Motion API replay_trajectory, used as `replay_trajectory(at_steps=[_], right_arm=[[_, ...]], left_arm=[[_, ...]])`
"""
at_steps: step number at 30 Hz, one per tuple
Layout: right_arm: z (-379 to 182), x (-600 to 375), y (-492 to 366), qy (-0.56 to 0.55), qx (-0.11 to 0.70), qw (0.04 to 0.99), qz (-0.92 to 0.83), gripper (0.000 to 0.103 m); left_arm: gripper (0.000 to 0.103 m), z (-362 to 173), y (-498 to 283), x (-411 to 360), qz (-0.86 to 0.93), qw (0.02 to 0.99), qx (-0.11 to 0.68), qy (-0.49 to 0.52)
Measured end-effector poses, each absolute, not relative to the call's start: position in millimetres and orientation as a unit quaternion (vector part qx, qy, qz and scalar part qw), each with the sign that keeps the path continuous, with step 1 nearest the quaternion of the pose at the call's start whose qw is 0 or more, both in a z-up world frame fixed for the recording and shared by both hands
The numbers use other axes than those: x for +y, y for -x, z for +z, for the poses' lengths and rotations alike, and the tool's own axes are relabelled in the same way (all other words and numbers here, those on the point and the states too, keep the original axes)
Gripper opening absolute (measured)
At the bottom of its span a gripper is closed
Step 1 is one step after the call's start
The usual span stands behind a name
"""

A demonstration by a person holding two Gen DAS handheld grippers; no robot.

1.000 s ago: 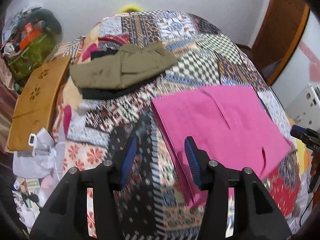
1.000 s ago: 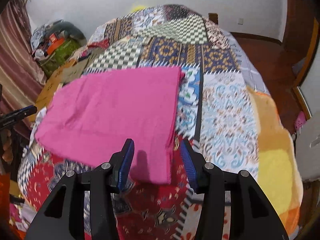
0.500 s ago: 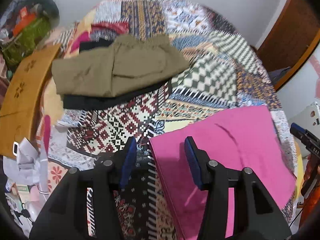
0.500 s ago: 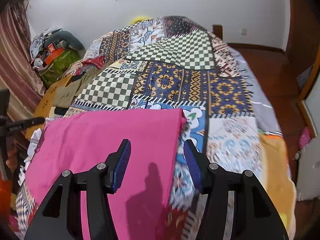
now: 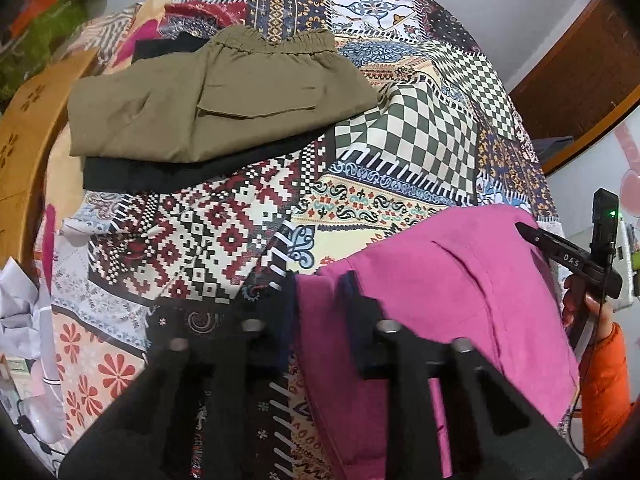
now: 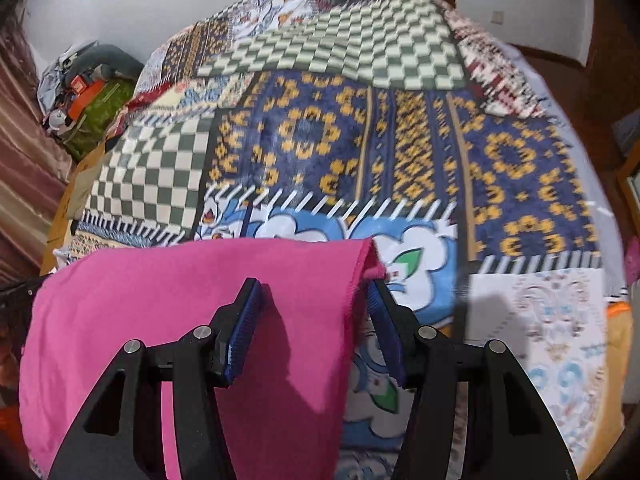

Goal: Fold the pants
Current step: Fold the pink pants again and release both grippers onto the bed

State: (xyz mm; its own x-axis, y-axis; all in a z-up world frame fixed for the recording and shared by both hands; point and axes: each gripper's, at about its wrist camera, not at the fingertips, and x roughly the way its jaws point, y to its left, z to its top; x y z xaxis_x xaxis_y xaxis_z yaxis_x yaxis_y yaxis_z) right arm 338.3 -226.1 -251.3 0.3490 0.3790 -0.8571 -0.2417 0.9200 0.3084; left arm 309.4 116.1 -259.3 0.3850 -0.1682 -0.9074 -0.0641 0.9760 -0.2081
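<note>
The pink pants (image 5: 448, 300) lie folded flat on the patchwork bed. My left gripper (image 5: 320, 296) straddles their far left corner, its blue pads on either side of the cloth with a gap still between them. My right gripper (image 6: 316, 300) is open around the pants' far right corner (image 6: 352, 264), pads apart on each side of the edge. The pants also fill the lower left of the right wrist view (image 6: 160, 320). The right gripper's tip (image 5: 560, 252) shows at the right edge of the left wrist view.
Folded olive pants (image 5: 208, 92) lie on a black garment (image 5: 160, 176) at the far left of the bed. A wooden board (image 5: 24, 136) leans at the bed's left side. A cluttered pile (image 6: 88, 92) stands by the wall.
Both grippers have moved forward along the pants to their far corners and dropped closer to the cloth. The left jaws have narrowed around the corner.
</note>
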Motion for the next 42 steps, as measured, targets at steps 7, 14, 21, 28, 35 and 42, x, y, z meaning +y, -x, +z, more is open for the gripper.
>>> replay_trajectory(at_steps=[7, 14, 21, 28, 35, 42], right_arm=[[-248, -207, -330, 0.004, 0.514, 0.835, 0.196, 0.014], [-247, -196, -327, 0.056, 0.508, 0.843, 0.167, 0.011], [-226, -199, -321, 0.083, 0.511, 0.844, 0.139, 0.016], [-163, -188, -294, 0.087, 0.451, 0.872, 0.170, 0.059], [-137, -149, -283, 0.032, 0.445, 0.856, 0.262, 0.066], [-168, -117, -283, 0.040, 0.481, 0.826, 0.291, 0.066]], left_arm=[[0.013, -250, -296, 100, 0.007, 0.856, 0.517, 0.027], [0.013, -262, -290, 81, 0.034, 0.862, 0.503, -0.055], [0.018, -243, -284, 100, 0.055, 0.864, 0.499, -0.024], [0.035, -199, -280, 100, 0.050, 0.884, 0.465, -0.017], [0.066, -183, -294, 69, -0.003, 0.888, 0.459, -0.009], [0.067, -220, -316, 43, -0.041, 0.855, 0.517, -0.010]])
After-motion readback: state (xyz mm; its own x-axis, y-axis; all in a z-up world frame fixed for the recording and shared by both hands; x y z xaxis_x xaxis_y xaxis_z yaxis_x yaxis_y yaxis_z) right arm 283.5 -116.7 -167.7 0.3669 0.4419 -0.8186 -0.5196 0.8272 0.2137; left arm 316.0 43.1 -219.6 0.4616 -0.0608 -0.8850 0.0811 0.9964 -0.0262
